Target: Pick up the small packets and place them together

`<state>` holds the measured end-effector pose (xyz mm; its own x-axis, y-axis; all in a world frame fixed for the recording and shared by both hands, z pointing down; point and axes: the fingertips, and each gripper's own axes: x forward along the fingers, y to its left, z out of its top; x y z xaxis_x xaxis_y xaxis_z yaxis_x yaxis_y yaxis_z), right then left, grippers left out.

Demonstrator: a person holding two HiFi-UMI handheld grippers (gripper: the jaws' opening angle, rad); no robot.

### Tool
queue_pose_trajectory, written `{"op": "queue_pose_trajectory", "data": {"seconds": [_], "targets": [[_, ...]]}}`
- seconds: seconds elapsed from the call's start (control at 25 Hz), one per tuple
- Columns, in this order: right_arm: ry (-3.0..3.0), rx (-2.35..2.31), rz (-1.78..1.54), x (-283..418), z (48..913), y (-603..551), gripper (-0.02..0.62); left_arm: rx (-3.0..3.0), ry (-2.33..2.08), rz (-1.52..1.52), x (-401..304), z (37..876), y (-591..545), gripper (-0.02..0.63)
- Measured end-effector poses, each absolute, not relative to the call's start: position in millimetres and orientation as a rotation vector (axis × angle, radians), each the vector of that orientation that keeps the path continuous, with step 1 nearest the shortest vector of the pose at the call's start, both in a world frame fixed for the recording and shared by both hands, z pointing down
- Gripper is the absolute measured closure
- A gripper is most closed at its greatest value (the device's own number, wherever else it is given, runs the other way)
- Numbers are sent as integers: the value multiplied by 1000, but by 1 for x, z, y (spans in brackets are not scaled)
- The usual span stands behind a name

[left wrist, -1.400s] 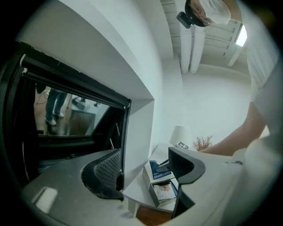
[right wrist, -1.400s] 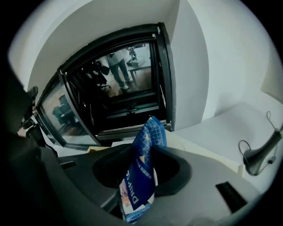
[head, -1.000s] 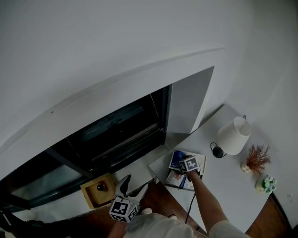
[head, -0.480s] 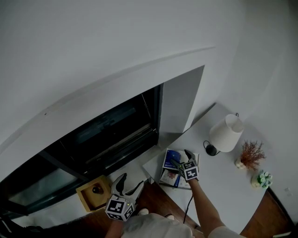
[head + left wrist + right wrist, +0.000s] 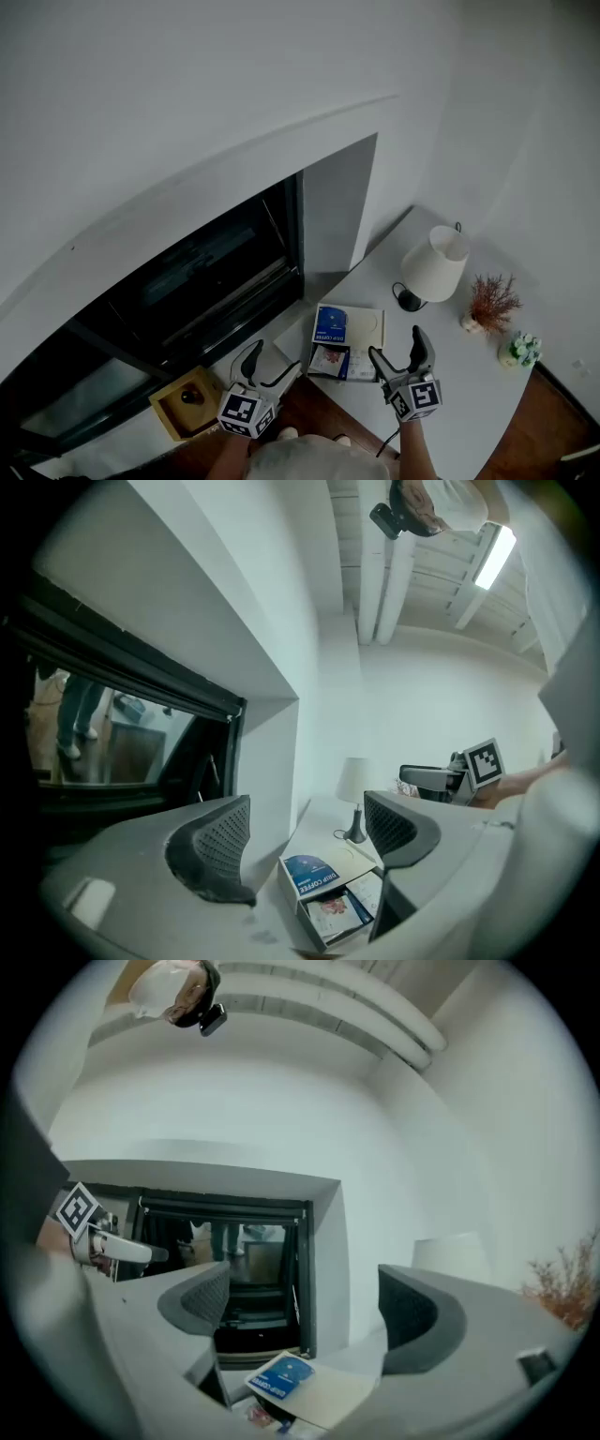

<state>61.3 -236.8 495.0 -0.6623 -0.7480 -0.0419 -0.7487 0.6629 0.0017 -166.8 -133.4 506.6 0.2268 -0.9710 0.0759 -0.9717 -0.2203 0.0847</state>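
Observation:
An open cream box point(image 5: 364, 330) lies near the front edge of the white table point(image 5: 450, 384). A blue drip-coffee packet point(image 5: 330, 323) lies flat on the box's left part, and more printed packets point(image 5: 330, 360) sit just in front of it. My right gripper point(image 5: 397, 349) hovers right of the box, its jaws opening with nothing between them. My left gripper point(image 5: 270, 364) is left of the box, jaws also opening and empty. The blue packet point(image 5: 307, 874) shows below the jaws in the left gripper view, and the blue packet point(image 5: 279, 1375) in the right gripper view too.
A white table lamp point(image 5: 433, 267) stands behind the box. A dried red plant point(image 5: 487, 305) and a small green plant point(image 5: 520, 349) are at the right. A wooden box with a dark knob point(image 5: 187, 401) sits on the ledge at left, under a dark window point(image 5: 197, 281).
My right gripper has drawn back from over the box toward the near right and its jaws have spread. The blue packet now lies uncovered on the box. The left gripper has barely moved.

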Motion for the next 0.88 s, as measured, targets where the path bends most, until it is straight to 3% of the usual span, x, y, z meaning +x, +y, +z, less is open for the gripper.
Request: {"op": "queue_pose_trajectory", "data": {"seconds": [0.16,0.56,0.8,0.88], "targets": [[2870,-1309,-47,82,511,-215,123,2436,-1836,-19,-142,503,-137,209],[3058,-952,-43,55,509,-172,124,2442,-1748,-97,-110,509,-141,218],[3355,-1031,-256,63,603,-191,128,2412,-1745,-77,-108,518,-140,218],[3465,-1034,-414,65,653,-200,195,2386,-1747,-64,-111,524,-136,221]]}}
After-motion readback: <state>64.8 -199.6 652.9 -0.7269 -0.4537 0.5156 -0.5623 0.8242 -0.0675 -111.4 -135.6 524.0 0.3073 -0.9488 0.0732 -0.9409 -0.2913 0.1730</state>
